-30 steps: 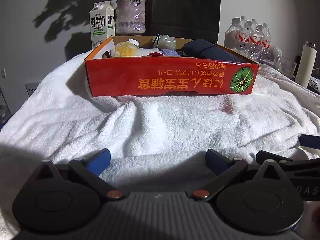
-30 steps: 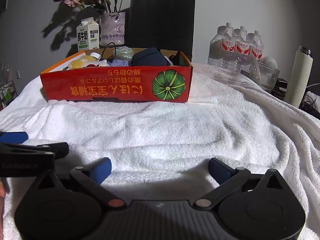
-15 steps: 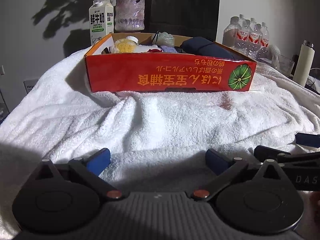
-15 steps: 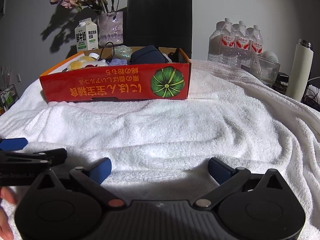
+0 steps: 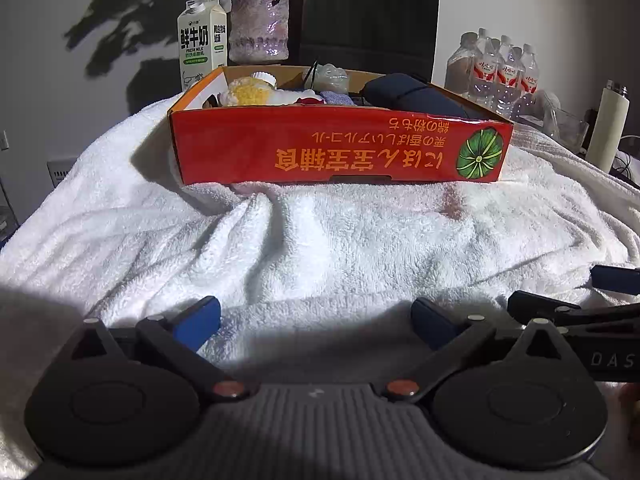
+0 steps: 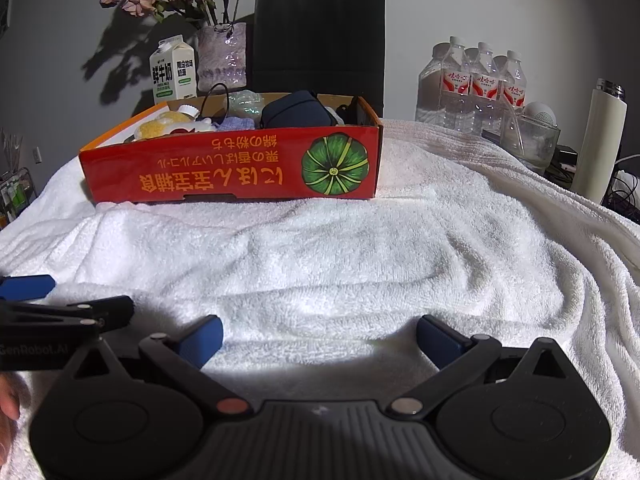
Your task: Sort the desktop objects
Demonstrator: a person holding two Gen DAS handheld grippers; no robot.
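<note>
A red cardboard box (image 5: 340, 148) (image 6: 232, 168) with a green pumpkin print stands on a white towel (image 5: 320, 248) (image 6: 340, 248). Inside it lie a dark blue pouch (image 5: 408, 92) (image 6: 298, 114), a yellow-and-white soft item (image 5: 250, 92) (image 6: 160, 128), a pale green object (image 5: 332, 76) and a black cable (image 6: 216, 98). My left gripper (image 5: 316, 322) is open, low over the towel, well short of the box, nothing between its fingers. My right gripper (image 6: 318, 338) is open and empty too, beside it. Each shows at the edge of the other's view.
Behind the box stand a milk carton (image 5: 202, 46) (image 6: 173, 74), a flower vase (image 5: 259, 26) (image 6: 222, 58) and a black paper bag (image 5: 370, 16) (image 6: 320, 36). Several water bottles (image 6: 474, 84), a glass container (image 6: 528, 138) and a white flask (image 6: 602, 140) are at the right.
Both grippers have pulled back slightly and dipped, so the box sits a little lower in each view. Both stay open and empty.
</note>
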